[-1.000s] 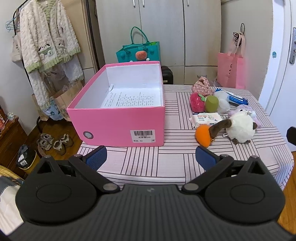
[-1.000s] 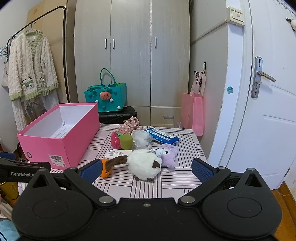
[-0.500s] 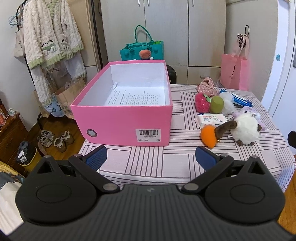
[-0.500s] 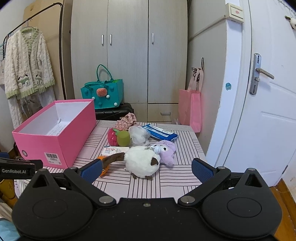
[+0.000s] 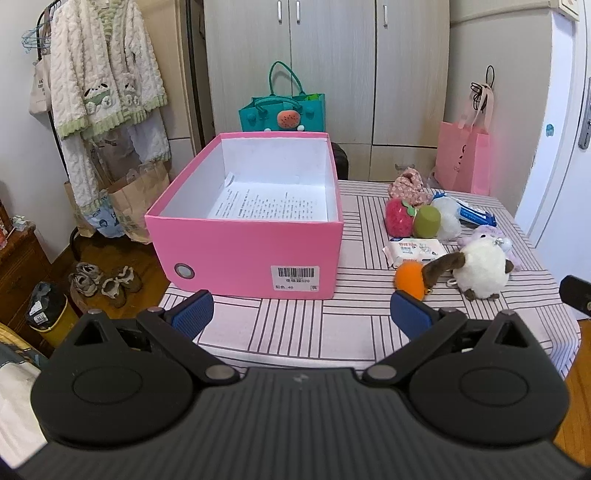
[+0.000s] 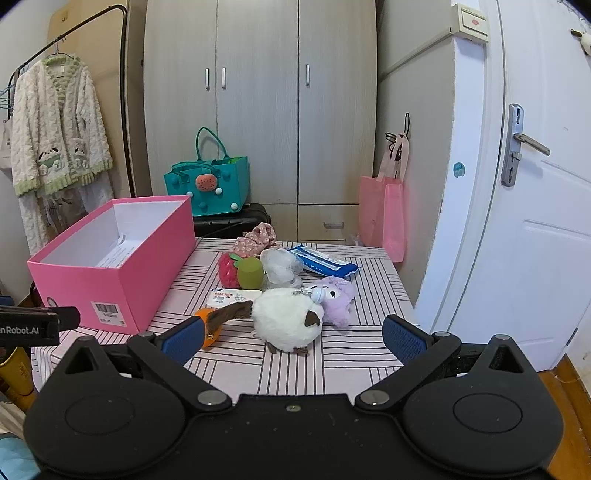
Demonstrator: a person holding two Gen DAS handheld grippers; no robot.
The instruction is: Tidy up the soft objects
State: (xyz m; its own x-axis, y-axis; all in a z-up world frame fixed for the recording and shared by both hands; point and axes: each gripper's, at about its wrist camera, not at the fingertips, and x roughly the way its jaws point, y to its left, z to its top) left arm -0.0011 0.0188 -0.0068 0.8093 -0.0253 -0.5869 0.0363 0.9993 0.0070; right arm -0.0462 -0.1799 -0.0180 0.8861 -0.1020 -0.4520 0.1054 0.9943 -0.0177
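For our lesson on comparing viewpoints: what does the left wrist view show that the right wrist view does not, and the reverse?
Only the left wrist view shows the shoes on the floor, the brown paper bag and the printed sheet's text in the pink box. Only the right wrist view shows the door handle and the wall switch. Both show the box, the white plush, the strawberry toy, the teal bag, and empty, open jaws.

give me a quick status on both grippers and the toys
Left gripper open, empty. Right gripper open, empty. White fluffy plush bird on striped table; open pink cardboard box unobstructed.
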